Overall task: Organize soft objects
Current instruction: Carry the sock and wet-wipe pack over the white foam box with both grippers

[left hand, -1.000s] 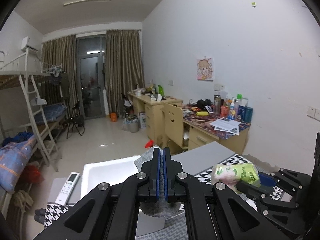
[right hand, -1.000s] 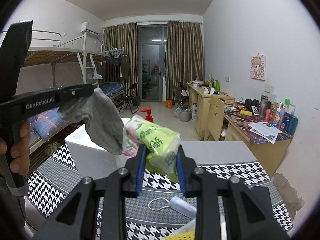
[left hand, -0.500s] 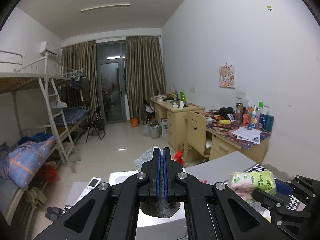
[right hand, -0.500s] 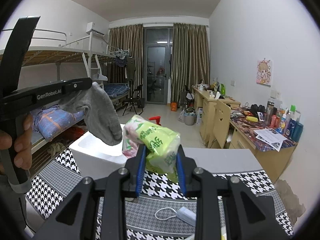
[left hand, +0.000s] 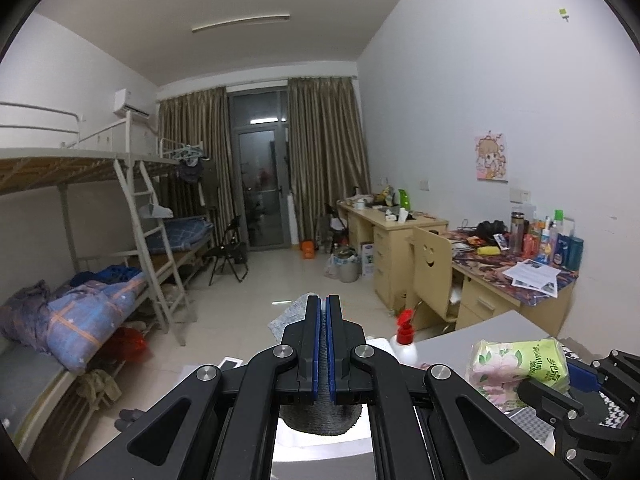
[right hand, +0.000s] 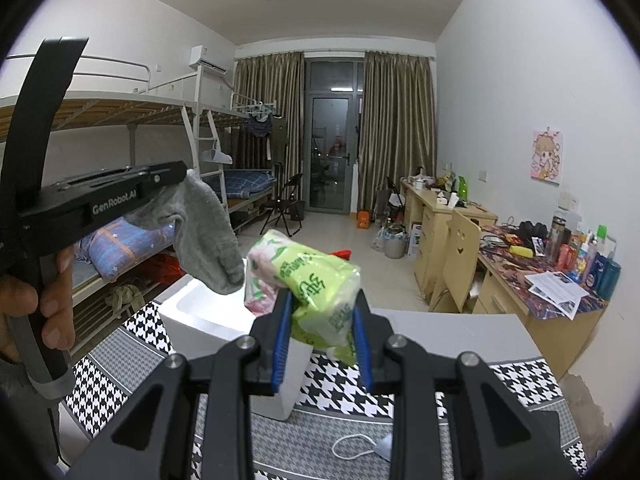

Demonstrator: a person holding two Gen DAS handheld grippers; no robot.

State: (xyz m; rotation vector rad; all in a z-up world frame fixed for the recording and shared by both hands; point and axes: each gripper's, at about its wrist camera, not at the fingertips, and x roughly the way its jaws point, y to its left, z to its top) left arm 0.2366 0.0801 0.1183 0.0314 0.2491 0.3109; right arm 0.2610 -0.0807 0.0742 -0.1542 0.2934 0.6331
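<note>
Now | left gripper pinches limp knit sock | right gripper squeezes crinkly tissue pack

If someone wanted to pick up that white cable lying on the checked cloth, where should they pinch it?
Probably at the loop of the white cable, coming straight down from above. It lies flat and limp on the checked cloth, so the open curve gives fingers room either side; its plug end is partly hidden by the right gripper.

The white box sat on the checked table, with the sock hanging above it and the tissue pack just right of the sock; a cable lay nearer, desks along the right wall
</note>
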